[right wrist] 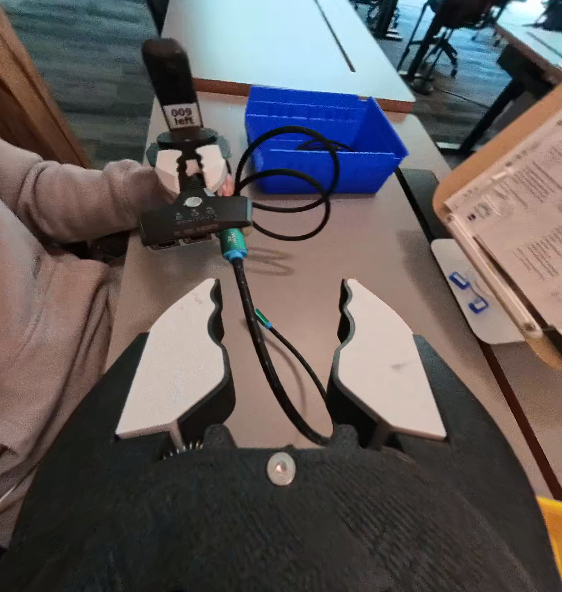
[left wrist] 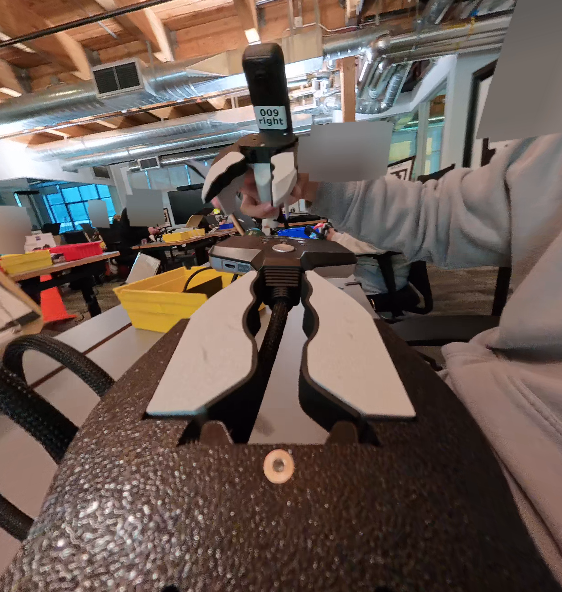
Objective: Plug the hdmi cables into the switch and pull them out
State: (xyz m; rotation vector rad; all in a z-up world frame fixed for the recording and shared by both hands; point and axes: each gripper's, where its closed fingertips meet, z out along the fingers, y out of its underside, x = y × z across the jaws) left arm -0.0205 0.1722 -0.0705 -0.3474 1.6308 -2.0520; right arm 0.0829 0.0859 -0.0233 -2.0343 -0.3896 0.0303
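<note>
I am clamping the left gripper fingers on the ribbed strain relief where the black braided pigtail cable is joining the flat black HDMI switch, holding it above the grey table. I am keeping the right gripper fingers released, grasping nothing. The green-shelled HDMI plug is sitting in one port; two ports are remaining empty, and unplugging is outstanding.
</note>
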